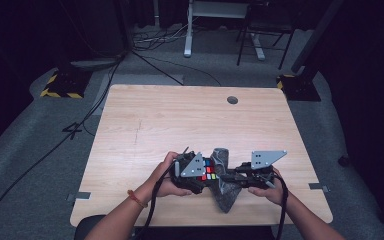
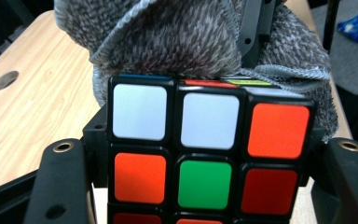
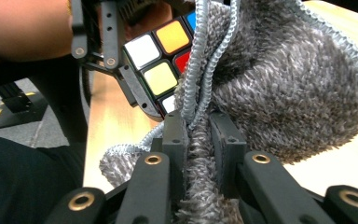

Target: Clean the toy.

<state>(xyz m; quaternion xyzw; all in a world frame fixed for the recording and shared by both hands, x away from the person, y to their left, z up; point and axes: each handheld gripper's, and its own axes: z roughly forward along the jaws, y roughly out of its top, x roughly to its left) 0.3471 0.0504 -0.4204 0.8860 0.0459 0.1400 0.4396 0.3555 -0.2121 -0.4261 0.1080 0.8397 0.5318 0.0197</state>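
Left tool point(image 1: 200, 172) clenched on puzzle cube point(image 2: 205, 154). Right tool point(image 1: 235, 174) clamped on rim of grey knit pouch point(image 3: 279, 88). Pouch mouth lies directly ahead of left tool, touching cube; long axis crosses both tools, above counter point(image 1: 180, 115).

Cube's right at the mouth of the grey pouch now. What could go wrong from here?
1. The right claw pinches only the rim of the pouch, so the fuzzy fabric might slip out as the cube pushes in.
2. The pouch mouth looks scarcely wider than the cube; a corner may catch on the stitched edge.
3. The left claw grips the cube by its sides; pushing against a snag could twist it loose.
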